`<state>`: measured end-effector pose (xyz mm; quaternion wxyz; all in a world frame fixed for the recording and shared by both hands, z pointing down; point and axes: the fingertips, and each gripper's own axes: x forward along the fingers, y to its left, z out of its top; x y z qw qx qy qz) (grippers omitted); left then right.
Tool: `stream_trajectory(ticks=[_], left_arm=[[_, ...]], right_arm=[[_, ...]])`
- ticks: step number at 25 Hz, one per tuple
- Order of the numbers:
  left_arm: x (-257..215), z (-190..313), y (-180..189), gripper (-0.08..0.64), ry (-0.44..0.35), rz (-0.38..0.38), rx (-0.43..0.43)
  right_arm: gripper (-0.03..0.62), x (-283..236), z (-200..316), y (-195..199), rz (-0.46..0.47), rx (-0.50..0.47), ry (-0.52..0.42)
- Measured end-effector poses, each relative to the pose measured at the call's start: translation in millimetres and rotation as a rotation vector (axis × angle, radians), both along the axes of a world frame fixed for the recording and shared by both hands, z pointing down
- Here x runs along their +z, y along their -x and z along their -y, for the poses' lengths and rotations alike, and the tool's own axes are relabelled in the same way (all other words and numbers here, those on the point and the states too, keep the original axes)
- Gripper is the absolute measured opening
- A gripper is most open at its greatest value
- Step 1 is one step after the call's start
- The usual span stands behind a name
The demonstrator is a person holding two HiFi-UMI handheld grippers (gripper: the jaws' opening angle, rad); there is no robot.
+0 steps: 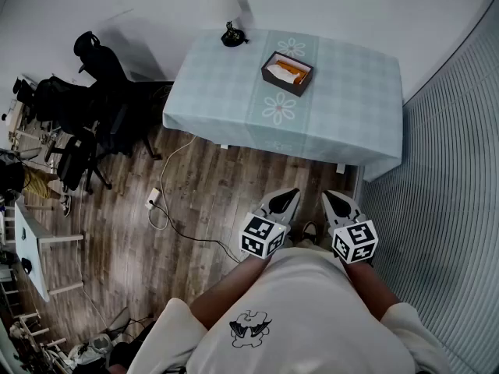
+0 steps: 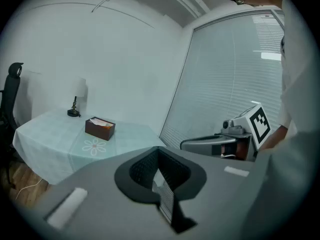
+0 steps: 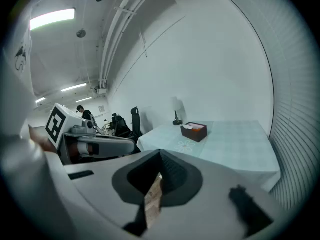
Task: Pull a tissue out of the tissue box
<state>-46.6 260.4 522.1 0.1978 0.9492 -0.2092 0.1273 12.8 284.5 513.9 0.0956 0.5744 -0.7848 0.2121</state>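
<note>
While the left tongs (image 1: 290, 196) and right tongs (image 1: 330, 198) are both closed on nothing, close to the person's body, the tissue box (image 1: 287, 73) sits well apart from them on the cloth-covered table (image 1: 351, 107), near a small lamp (image 1: 231, 34).

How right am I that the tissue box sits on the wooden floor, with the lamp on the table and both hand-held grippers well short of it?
Not the floor: the head view shows the tissue box on the table, with the lamp. The left hand-held gripper and the right hand-held gripper are well short of it.
</note>
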Motion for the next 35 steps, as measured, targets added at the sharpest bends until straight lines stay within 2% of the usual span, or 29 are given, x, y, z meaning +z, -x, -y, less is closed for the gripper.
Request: stream_trajectory(ticks=[7,16,20,28,35], left_arm=[[4,1,-3,0.006,0.013,-0.004,0.022],[8,12,12,0.006,0.033,-0.015,0.0],[5,27,27,0.006,0.033,-0.029,-0.017],[20,62,65,0.006,0.064,-0.045,-0.043],[28,103,55,0.006,0.087,-0.066,-0.051]], right_arm=[[0.012,3,1,-2,0.001,0.023,0.005],[0.012,5,15,11,0.008,0.024,0.012],[0.014,7,30,19,0.042,0.043,0.018],[0.014,21,59,53,0.016,0.013,0.045],[0.014,36,89,40,0.022,0.017,0.086]])
